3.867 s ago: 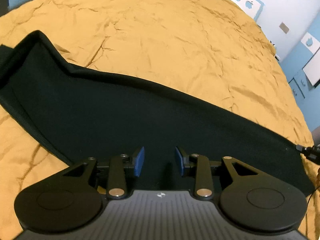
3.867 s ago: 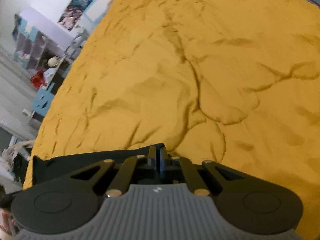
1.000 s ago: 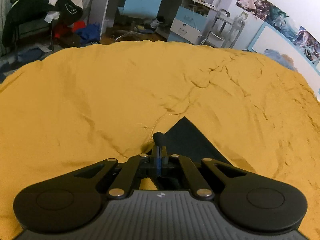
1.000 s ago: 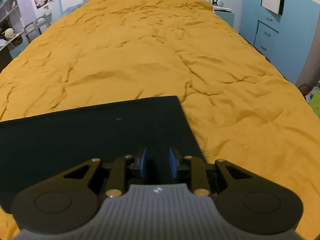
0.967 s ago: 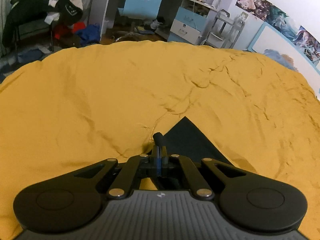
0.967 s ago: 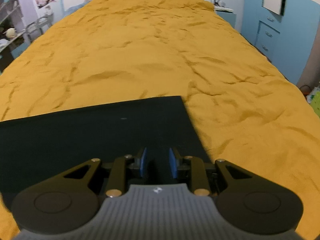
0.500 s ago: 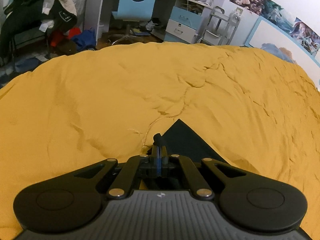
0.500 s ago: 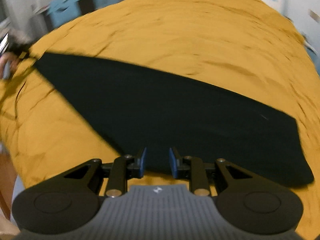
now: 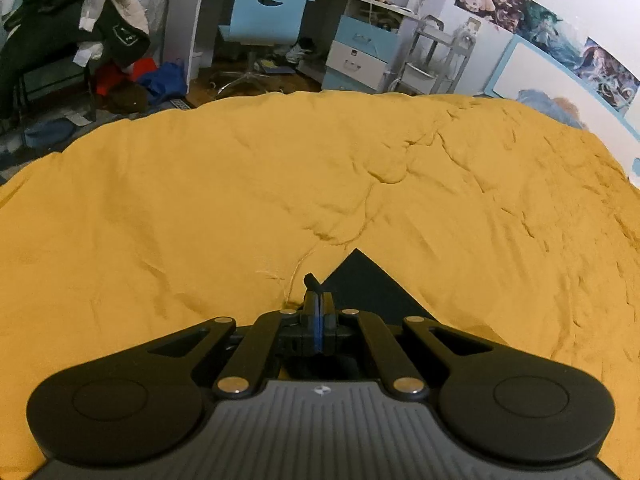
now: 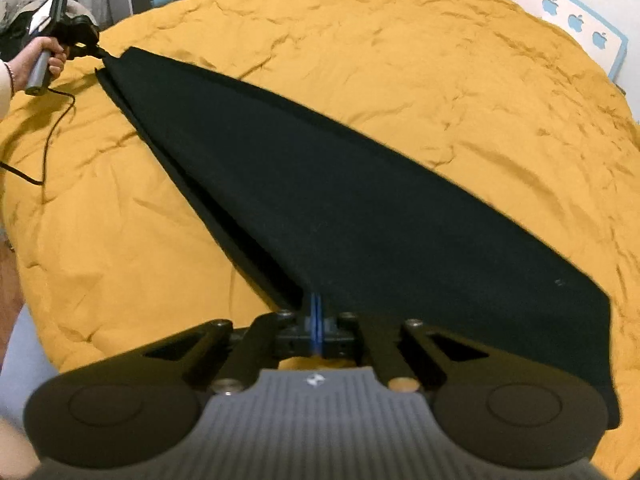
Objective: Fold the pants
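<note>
Black pants [image 10: 360, 208] lie stretched flat across the mustard bed cover, folded lengthwise. My right gripper [image 10: 316, 304] is shut on the near edge of the pants. My left gripper [image 9: 318, 304] is shut on a corner of the pants, and a dark triangle of cloth [image 9: 368, 284] shows just right of its fingers. In the right wrist view the left gripper [image 10: 98, 50] shows at the far left, held in a hand, pinching the far corner of the pants.
The mustard bed cover [image 9: 240, 200] fills both views. Beyond its far edge stand a blue chair [image 9: 268, 12], a desk with drawers [image 9: 360, 52] and a heap of clothes [image 9: 68, 16]. A black cable [image 10: 52, 136] trails from the left gripper over the cover.
My right gripper has closed on the near edge of the pants; half a second ago it was open above them. The left gripper still holds its corner.
</note>
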Motion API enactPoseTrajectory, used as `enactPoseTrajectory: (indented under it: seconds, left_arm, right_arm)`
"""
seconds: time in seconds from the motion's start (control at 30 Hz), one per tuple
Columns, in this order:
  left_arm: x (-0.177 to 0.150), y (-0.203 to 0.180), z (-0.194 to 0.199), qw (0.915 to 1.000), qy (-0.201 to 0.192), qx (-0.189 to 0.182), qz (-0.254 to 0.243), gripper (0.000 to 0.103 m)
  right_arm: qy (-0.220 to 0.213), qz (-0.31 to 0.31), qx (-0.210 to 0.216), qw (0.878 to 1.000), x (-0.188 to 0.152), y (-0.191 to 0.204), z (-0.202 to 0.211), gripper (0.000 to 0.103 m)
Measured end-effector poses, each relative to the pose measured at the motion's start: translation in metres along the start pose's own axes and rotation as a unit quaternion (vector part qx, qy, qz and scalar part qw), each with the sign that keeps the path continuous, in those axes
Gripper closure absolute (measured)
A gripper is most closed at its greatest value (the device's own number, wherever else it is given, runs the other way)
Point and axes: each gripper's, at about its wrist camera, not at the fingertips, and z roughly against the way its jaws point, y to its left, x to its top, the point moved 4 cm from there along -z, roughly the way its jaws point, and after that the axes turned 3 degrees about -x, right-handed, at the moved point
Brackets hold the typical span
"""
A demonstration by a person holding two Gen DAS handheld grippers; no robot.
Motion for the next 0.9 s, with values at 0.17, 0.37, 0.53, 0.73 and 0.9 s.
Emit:
enactPoseTrajectory:
  seconds: [0.17, 0.37, 0.53, 0.73, 0.9]
  left_arm:
    - [-0.011, 0.01, -0.006, 0.9999, 0.01, 0.012, -0.006, 0.103]
    - [-0.016, 0.036, -0.014, 0.9989, 0.003, 0.027, 0.038, 0.103]
    - [-0.016, 0.055, 0.0, 0.9917, -0.002, -0.042, 0.121, 0.091]
    - [-0.026, 0.063, 0.0, 0.977, 0.012, -0.094, 0.191, 0.059]
    - [-0.035, 0.057, -0.021, 0.9786, 0.016, -0.08, 0.189, 0.059]
  right_arm:
    - [0.031, 0.004, 0.022, 0.999, -0.012, 0.004, -0.015, 0.103]
    - [0.051, -0.011, 0.039, 0.998, -0.026, 0.003, -0.033, 0.103]
    - [0.06, -0.022, 0.067, 0.996, -0.025, 0.0, -0.031, 0.085]
    - [0.004, -0.085, 0.042, 0.996, -0.011, -0.042, -0.007, 0.07]
    - [-0.004, -0.14, -0.012, 0.99, -0.011, -0.08, -0.005, 0.07]
